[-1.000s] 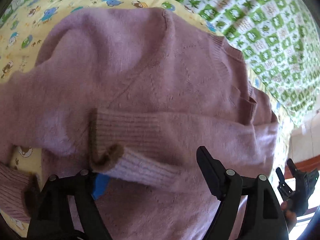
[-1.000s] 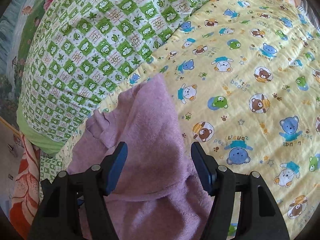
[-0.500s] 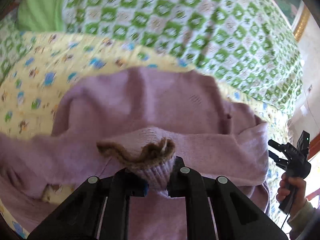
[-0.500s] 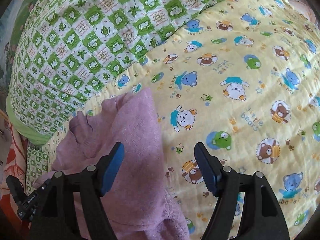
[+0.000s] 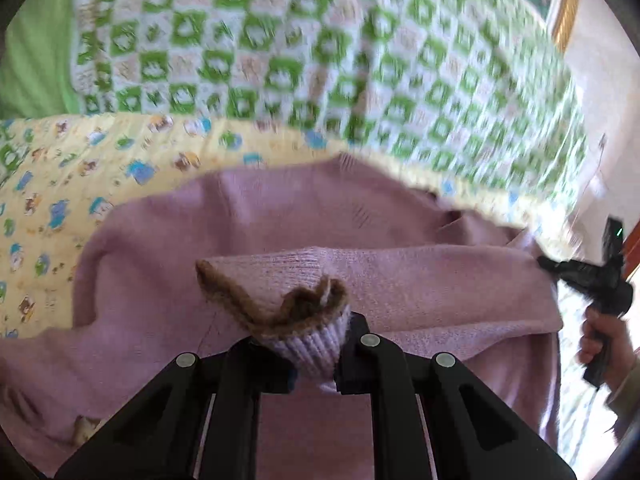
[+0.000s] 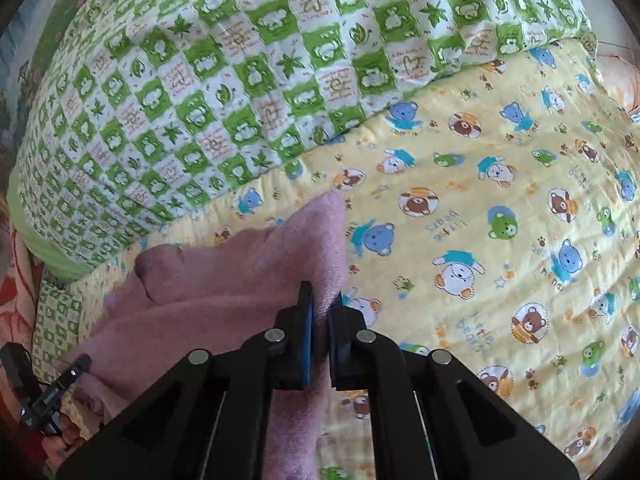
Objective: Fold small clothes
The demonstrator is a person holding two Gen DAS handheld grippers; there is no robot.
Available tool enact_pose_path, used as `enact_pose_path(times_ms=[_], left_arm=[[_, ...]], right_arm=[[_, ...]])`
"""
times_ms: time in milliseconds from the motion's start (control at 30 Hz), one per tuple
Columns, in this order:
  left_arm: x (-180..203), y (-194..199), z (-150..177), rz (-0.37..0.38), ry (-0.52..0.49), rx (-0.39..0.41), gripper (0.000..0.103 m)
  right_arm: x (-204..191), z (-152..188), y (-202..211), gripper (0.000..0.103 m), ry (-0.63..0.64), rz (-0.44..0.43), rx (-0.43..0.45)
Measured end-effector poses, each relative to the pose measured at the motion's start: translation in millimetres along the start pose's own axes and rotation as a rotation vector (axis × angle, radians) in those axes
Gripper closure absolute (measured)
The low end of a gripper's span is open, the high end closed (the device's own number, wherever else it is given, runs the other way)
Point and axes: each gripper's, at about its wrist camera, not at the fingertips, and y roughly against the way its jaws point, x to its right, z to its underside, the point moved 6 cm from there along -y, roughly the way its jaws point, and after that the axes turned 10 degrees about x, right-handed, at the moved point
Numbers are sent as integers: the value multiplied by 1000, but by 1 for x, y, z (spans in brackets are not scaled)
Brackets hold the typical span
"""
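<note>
The soft pink sweater [image 5: 280, 224] lies spread on the yellow bear blanket [image 6: 480, 200], its brown-edged sleeve cuff [image 5: 296, 312] lifted up.

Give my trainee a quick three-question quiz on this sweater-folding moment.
1. True or false: the left gripper is shut on the sweater's ribbed cuff.
2. What does the right gripper pinch? A) green checked quilt B) pink sweater's edge C) nothing
3. Fill in: the pink sweater lies on a yellow quilt printed with little ____.

Key: 1 true; 2 B; 3 bears.
</note>
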Motion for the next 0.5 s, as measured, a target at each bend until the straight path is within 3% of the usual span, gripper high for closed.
enact_pose_path(times_ms=[133, 233, 300, 367, 500], left_arm=[[-5, -26, 31, -68, -72, -107, 87], [-14, -19, 38, -89, -68, -120, 70], [-22, -8, 38, -107, -55, -106, 57], [-33, 4, 39, -139, -42, -100, 46], [-55, 20, 47, -142, 18, -123, 45]], right_arm=[[17, 22, -22, 96, 9, 61, -52], [23, 33, -30, 94, -9, 76, -61], [22, 33, -27, 89, -13, 97, -61], [18, 31, -19, 77, 1, 128, -56], [2, 35, 3, 63, 19, 112, -23]])
